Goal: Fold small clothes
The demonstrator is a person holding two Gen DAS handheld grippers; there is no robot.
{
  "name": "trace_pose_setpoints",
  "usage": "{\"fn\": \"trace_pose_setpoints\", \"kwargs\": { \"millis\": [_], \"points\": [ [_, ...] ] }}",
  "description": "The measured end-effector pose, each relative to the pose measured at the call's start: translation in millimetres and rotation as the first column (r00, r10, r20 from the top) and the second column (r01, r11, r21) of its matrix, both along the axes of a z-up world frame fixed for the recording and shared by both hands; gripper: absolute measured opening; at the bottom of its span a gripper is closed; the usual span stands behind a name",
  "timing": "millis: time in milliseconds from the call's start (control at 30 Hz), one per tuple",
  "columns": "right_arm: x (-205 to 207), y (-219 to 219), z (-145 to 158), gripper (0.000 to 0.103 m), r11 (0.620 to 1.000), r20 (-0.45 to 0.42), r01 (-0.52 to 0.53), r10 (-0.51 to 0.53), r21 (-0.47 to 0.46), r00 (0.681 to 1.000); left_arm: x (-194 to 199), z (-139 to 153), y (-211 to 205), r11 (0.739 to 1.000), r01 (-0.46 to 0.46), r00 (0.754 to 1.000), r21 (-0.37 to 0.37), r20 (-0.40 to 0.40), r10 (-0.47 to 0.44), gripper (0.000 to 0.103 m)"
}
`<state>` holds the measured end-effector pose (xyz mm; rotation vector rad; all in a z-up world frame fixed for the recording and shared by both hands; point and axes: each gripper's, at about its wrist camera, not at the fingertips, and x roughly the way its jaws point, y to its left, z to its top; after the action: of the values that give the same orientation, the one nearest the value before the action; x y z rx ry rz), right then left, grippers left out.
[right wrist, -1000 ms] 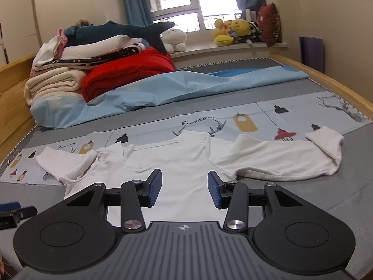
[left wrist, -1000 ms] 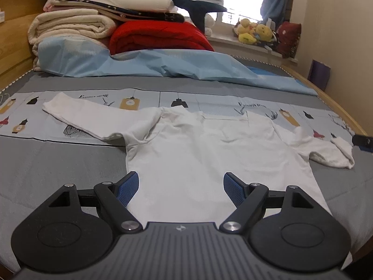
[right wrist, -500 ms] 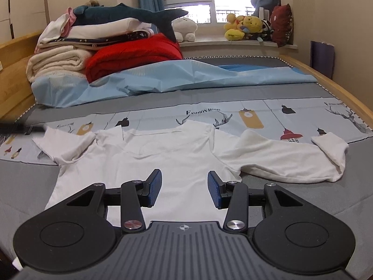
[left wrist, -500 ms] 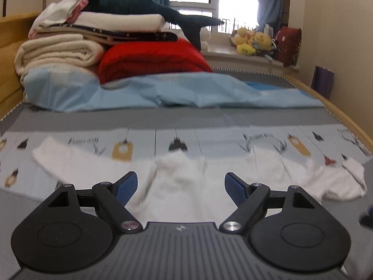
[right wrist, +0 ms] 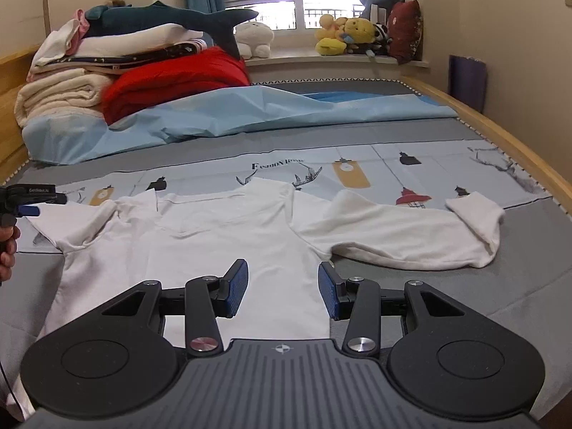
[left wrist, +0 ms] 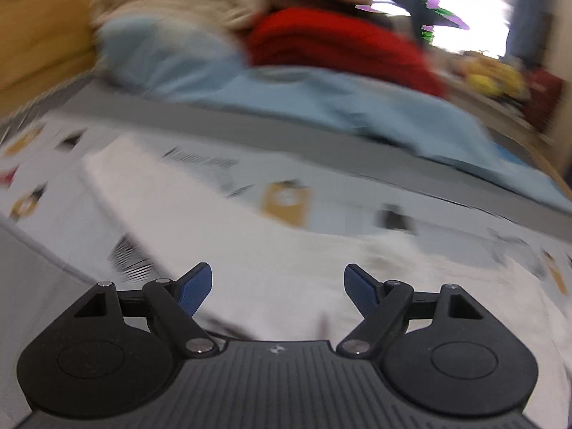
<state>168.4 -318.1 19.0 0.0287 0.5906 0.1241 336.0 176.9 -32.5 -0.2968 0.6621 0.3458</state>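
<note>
A small white long-sleeved shirt (right wrist: 228, 236) lies spread flat on the bed, both sleeves out to the sides; the right cuff (right wrist: 475, 214) is folded back. My right gripper (right wrist: 282, 286) is open and empty, just above the shirt's lower body. My left gripper (left wrist: 277, 287) is open and empty, over the shirt's left sleeve (left wrist: 171, 207); this view is blurred by motion. The left gripper also shows at the far left edge of the right wrist view (right wrist: 25, 200), near the left sleeve's end.
The bed has a grey cover with a printed light-blue panel (right wrist: 375, 171). A crumpled blue sheet (right wrist: 250, 111), a red quilt (right wrist: 175, 82) and stacked blankets (right wrist: 71, 82) lie at the back. Plush toys (right wrist: 350, 35) sit on the windowsill. Wooden bed rail (right wrist: 500, 136) on the right.
My left gripper has swung left and down toward the shirt's left sleeve, and its view is now blurred. My right gripper has barely moved. Both stay open.
</note>
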Motion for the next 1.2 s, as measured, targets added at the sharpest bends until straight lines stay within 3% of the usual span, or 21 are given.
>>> {"fn": "trace_pose_setpoints", "kwargs": {
  "millis": [133,267,367,433,467,533,633,733,833,900,967,1000,1033,1133,1167,1200],
  "points": [
    [-1.0,10.3,1.2,0.045,0.995,0.012,-0.031,0.032,-0.098,0.999,10.3,-28.9,71.3,0.981,-0.167,0.986,-0.093,-0.018,0.166,0.074],
    [8.8,27.0,2.9,0.043,0.982,0.022,-0.097,0.102,-0.159,0.995,6.0,-56.7,141.7,0.926,-0.308,0.951,-0.219,-0.036,0.308,0.072],
    [29.0,46.7,4.3,0.039,0.979,0.03,-0.134,0.141,-0.156,0.99,2.3,-71.0,174.1,0.877,-0.348,0.931,-0.331,-0.016,0.364,0.07],
    [49.9,63.9,2.7,0.039,0.978,0.034,-0.163,0.169,-0.132,0.985,8.9,-68.8,179.8,0.883,-0.321,0.939,-0.342,0.003,0.343,0.068],
    [61.5,74.1,1.0,0.039,0.976,0.032,-0.178,0.184,-0.121,0.982,14.3,-67.7,181.0,0.894,-0.294,0.949,-0.337,0.005,0.314,0.06],
    [81.6,91.5,-4.9,0.039,0.973,0.027,-0.205,0.209,-0.11,0.978,22.9,-68.3,181.3,0.913,-0.256,0.964,-0.318,-0.016,0.265,0.005],
    [110.5,115.6,-20.2,0.038,0.967,0.001,-0.236,0.237,-0.094,0.972,17.7,-63.6,171.6,0.919,-0.27,0.961,-0.288,-0.016,0.277,0.005],
    [132.4,128.4,-34.3,0.037,0.975,-0.087,-0.205,0.197,-0.091,0.976,17.6,-22.4,142.1,0.96,-0.227,0.97,-0.162,0.053,0.239,0.004],
    [146.8,130.6,-41.0,0.037,0.981,-0.183,-0.165,0.145,-0.103,0.972,20.5,35.3,82.2,0.997,-0.072,0.982,-0.028,0.173,0.076,0.004],
    [153.2,120.8,-38.4,0.037,0.988,-0.205,-0.132,0.114,-0.077,0.972,14.6,69.3,13.8,0.992,0.092,0.972,0.085,0.21,-0.108,0.004],
    [156.4,108.4,-33.7,0.037,0.993,-0.201,-0.094,0.077,-0.076,0.977,2.6,81.7,-60.5,0.948,0.272,0.938,0.164,0.176,-0.299,0.004],
    [158.6,103.3,-30.8,0.037,0.994,-0.193,-0.075,0.059,-0.077,0.979,-6.1,80.1,-103.1,0.906,0.381,0.904,0.184,0.132,-0.407,0.004],
    [159.7,95.8,-27.7,0.037,0.996,-0.185,-0.052,0.037,-0.075,0.982,-15.3,73.8,-137.5,0.864,0.468,0.869,0.185,0.082,-0.489,0.005],
    [165.4,72.4,-16.4,0.037,0.998,-0.183,0.039,-0.048,-0.054,0.982,-56.2,43.2,-235.0,0.695,0.708,0.706,0.127,-0.106,-0.7,0.012],
    [166.0,64.6,-12.6,0.037,0.997,-0.178,0.067,-0.074,-0.043,0.981,-71.5,38.8,-254.4,0.656,0.745,0.668,0.122,-0.152,-0.729,0.013],
    [166.2,55.5,-8.9,0.037,0.994,-0.172,0.099,-0.103,-0.035,0.98,-83.5,40.1,-264.3,0.648,0.753,0.658,0.118,-0.178,-0.732,0.018]
  ]
}}
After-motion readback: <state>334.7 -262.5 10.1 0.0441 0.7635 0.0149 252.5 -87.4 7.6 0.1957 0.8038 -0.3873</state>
